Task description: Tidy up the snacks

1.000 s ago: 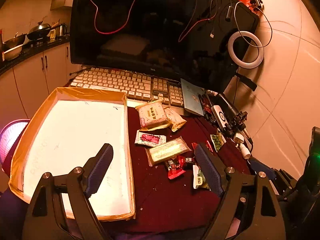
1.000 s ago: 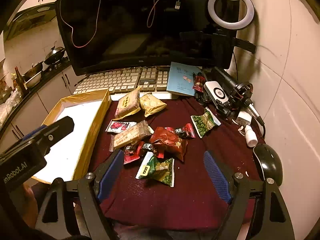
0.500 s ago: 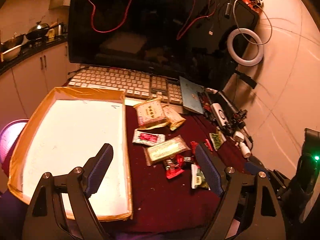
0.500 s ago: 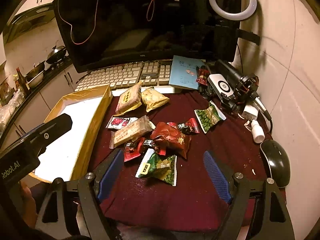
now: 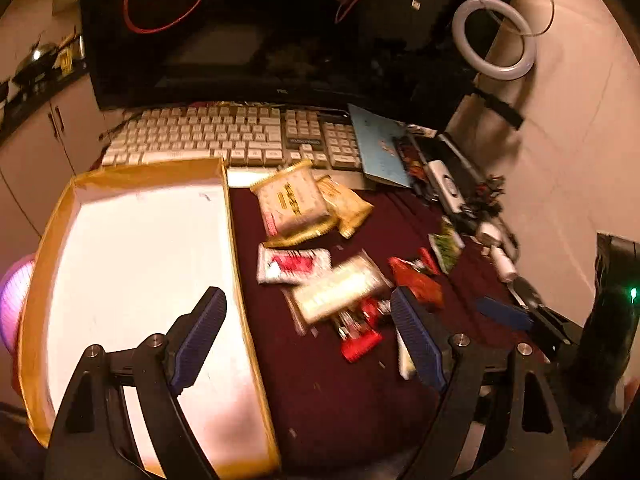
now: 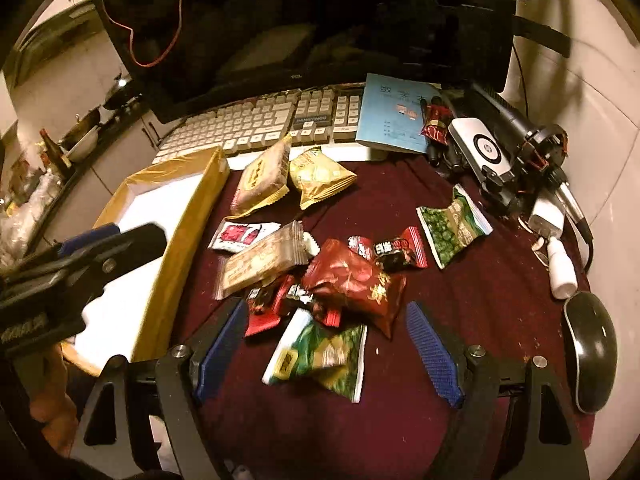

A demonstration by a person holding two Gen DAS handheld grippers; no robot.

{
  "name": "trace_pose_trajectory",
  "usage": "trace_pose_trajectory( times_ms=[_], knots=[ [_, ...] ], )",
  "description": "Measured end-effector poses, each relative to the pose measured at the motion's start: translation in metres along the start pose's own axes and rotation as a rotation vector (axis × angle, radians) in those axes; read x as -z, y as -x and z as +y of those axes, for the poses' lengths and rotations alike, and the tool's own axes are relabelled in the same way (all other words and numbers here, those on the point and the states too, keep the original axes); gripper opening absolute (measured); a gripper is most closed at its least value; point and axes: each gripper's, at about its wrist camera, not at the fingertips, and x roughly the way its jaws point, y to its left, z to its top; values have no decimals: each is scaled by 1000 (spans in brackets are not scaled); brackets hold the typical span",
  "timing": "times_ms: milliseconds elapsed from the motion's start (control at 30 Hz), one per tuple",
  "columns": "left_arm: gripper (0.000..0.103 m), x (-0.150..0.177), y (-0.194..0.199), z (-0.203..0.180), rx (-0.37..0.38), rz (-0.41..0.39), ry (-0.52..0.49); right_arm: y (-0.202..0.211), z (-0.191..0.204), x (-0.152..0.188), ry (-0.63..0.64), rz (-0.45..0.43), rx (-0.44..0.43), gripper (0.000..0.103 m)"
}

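Here both grippers hover above the worktop [image 6: 500,288] with nothing held. The right gripper [image 6: 326,344] has its fingers [image 6: 434,354] spread wide, and the green snack packet [image 6: 320,354] lies flat directly between them, just ahead of the tips. Its long axis runs roughly across the gap, from the left finger toward the right, tilted a little, so the fingers as they stand would close on its short ends; by the look of it, a slight turn of the wrist would let them pinch across the narrower width instead. Just beyond the packet, farther from the fingers, the dark red pouch [image 6: 354,280] overlaps several small red wrappers [image 6: 268,306], so a descent has to stay on the near side to avoid dragging the pile.

The left gripper [image 5: 310,336] is also wide open. Its left finger [image 5: 198,338] hangs over the white floor of the gold-edged tray [image 5: 234,264], while its right finger [image 5: 418,340] sits over the cloth beside the pale long bar [image 5: 340,290], which lies ahead and between the two. That view is blurred, so finer detail cannot be told.

The tray lies well to the left of the right gripper's fingers and holds no snacks yet. For the green packet the right hand is clearly the nearer; the left is better placed for the tray side of the pile.
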Motion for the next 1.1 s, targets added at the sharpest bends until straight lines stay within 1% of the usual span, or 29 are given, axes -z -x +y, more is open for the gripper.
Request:
trace_pose_trajectory(
  times_ms=[33, 67, 133, 167, 200, 233, 267, 333, 433, 467, 500, 533, 567, 633, 700, 767, 833, 867, 900, 933, 967, 1000, 1033, 1067, 1100],
  knots=[
    [85, 4, 1, -1, 18, 0, 1, 5, -1, 2, -9, 1, -21, 83],
    [85, 4, -3, -3, 14, 15, -3, 9, -2, 1, -13, 1, -32, 83],
    [85, 5, -9, -5, -41, 33, -2, 6, 3, -6, -7, 3, -18, 83],
    [85, 8, -5, -4, -52, 15, -1, 2, 3, -9, -9, 24, -14, 81],
    [85, 14, 2, -3, -38, -9, -8, 1, -2, -9, -35, 45, -40, 81],
    [85, 21, 12, -1, -18, -32, -20, 3, -6, -6, -43, 23, -41, 81],
    [85, 27, 19, 5, -17, -34, -25, 6, -11, -4, -51, 16, -49, 81],
    [85, 42, 31, 12, -33, -27, 2, 7, -21, 2, -59, 13, -29, 81],
    [85, 61, 45, 14, 29, -29, -2, -2, -38, 4, -101, 43, -53, 81],
    [85, 65, 46, 13, 36, -25, -8, -5, -40, 5, -111, 48, -64, 81],
    [85, 67, 48, 13, 28, -19, -13, -10, -43, 3, -117, 54, -84, 81],
    [85, 70, 48, 10, 4, -16, -24, -14, -44, 2, -123, 59, -102, 81],
    [85, 69, 47, 8, -3, -19, -36, -17, -46, 0, -134, 62, -120, 81],
    [85, 68, 49, 5, 12, -18, -40, -25, -49, -6, -167, 59, -135, 81],
    [85, 50, 35, 3, 13, 11, -39, -35, -51, -12, -200, 79, -150, 81],
    [85, 29, 11, 4, -36, 27, -105, -42, -49, -15, -206, 86, -154, 81],
    [85, 14, -17, 8, -51, 79, -147, -45, -44, -18, -152, 66, -118, 81],
    [85, 7, -30, 15, -47, 96, -140, -46, -43, -19, -138, 54, -118, 82],
    [85, 3, -38, 22, -27, 114, -113, -47, -44, -20, -123, 37, -144, 82],
    [85, -1, -49, 30, 30, 150, -63, -48, -46, -23, -115, 12, -167, 82],
    [85, -3, -57, 34, 62, 171, -27, -50, -48, -25, -109, -7, -169, 82],
    [85, -5, -63, 37, 75, 187, 5, -54, -50, -28, -107, -8, -167, 83],
    [85, -3, -64, 37, 75, 190, 23, -58, -52, -30, -103, -5, -195, 83],
    [85, 0, -56, 33, 60, 173, 12, -62, -51, -31, -91, 13, -226, 82],
    [85, 4, -45, 28, 41, 143, -21, -67, -49, -32, -75, 49, -242, 82]
  ],
)
